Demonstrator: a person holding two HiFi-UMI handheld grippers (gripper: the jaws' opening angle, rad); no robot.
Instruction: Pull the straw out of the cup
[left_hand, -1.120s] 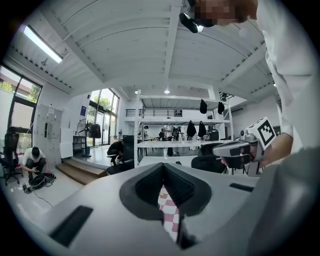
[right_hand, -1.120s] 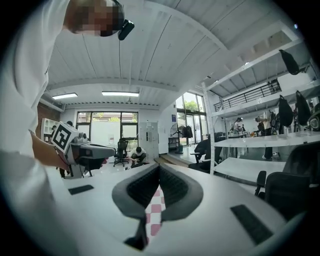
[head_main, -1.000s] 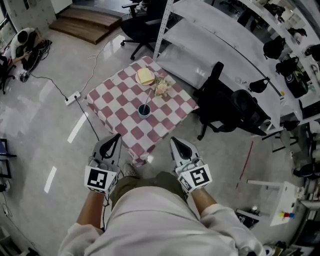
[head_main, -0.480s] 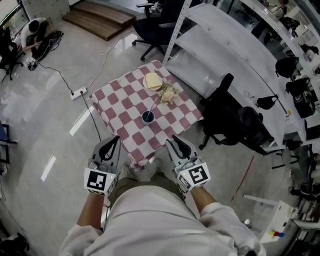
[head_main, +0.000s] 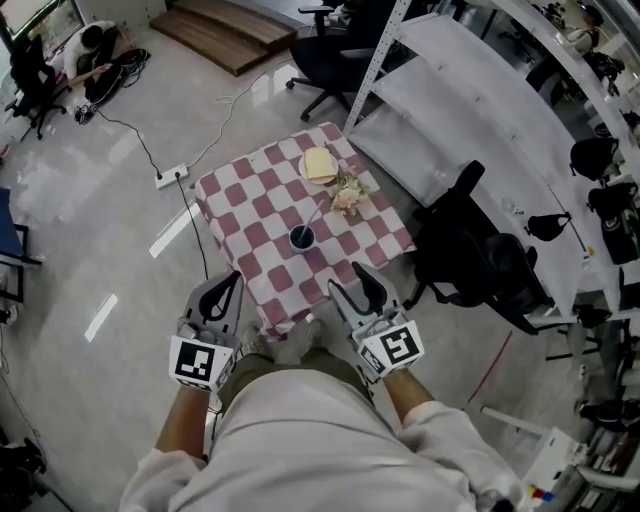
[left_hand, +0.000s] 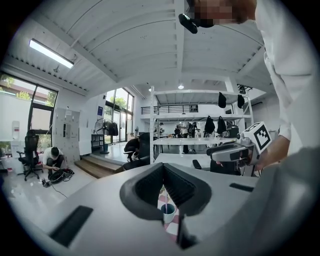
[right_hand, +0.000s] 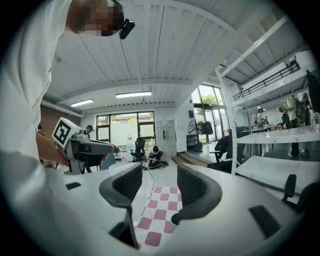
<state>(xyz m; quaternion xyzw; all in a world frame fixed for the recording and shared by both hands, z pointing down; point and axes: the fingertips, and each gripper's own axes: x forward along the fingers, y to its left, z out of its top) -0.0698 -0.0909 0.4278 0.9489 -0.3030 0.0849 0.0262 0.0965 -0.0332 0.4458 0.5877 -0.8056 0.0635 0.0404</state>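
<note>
Since you stand short of the red-and-white checkered table (head_main: 240, 215), both tongs hang off its near corner. Left gripper (head_main: 233, 278) is pressed together, empty. Right gripper (head_main: 348, 280) is opening on nothing, probably for the thin pale straw (head_main: 313, 217) in the dark blue round cup (head_main: 301, 238) mid-table. Pale yellow flat dish (head_main: 319, 164) and small flower bunch (head_main: 347, 196) sit beyond, clear of the reach.
</note>
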